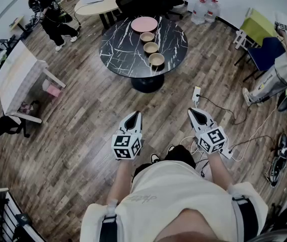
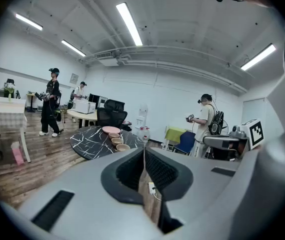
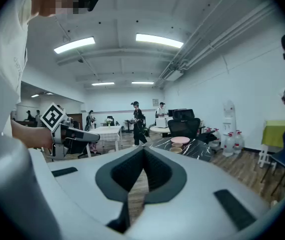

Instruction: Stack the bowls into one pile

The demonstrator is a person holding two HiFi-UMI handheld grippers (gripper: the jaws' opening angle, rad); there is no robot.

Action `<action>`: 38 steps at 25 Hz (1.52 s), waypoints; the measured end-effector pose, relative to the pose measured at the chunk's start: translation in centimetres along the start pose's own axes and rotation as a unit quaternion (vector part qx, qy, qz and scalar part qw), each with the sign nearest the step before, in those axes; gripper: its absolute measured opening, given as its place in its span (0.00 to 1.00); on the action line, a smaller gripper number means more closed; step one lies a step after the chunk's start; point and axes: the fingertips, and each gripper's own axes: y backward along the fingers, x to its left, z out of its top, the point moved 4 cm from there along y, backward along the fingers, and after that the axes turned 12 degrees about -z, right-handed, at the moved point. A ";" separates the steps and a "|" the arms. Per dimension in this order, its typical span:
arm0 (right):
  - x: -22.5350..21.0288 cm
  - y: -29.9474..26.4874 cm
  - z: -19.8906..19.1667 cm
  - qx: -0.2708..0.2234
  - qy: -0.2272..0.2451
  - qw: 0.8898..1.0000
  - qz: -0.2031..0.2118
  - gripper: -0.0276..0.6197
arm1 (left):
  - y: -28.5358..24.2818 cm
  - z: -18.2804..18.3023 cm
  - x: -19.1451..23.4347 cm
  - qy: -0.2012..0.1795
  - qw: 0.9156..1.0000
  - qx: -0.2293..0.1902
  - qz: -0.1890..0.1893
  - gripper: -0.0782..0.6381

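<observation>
Three tan bowls stand in a row on a round black marble table some way ahead: a far bowl, a middle bowl and a near bowl. A pink plate lies behind them. My left gripper and right gripper hover over the wooden floor, well short of the table, both shut and empty. From the left gripper view, past that gripper, the bowls and plate look small and distant. Beyond the right gripper, the right gripper view also shows the plate.
A power strip and white cables lie on the floor ahead right. A white table stands at the left, black office chairs behind the round table, a green chair at the right. Several people stand around the room.
</observation>
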 end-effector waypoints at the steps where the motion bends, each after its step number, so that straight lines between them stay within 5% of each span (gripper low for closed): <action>1: -0.3 -0.1 0.1 -0.001 -0.002 1.000 -0.003 0.05 | -0.2 0.0 -0.2 -0.001 1.000 0.002 -0.001 0.15; 21: -1.7 0.2 -0.3 -0.007 -0.002 0.999 -0.031 0.05 | -2.0 0.4 -1.1 -0.020 0.999 0.012 -0.030 0.15; 37: -0.9 -1.0 0.6 -0.013 0.014 1.000 -0.019 0.05 | 0.1 0.6 0.2 -0.022 1.000 -0.004 -0.006 0.15; 38: -0.9 -1.1 0.5 -0.008 0.014 1.000 -0.019 0.09 | 0.1 0.6 0.3 -0.023 1.000 -0.008 -0.002 0.23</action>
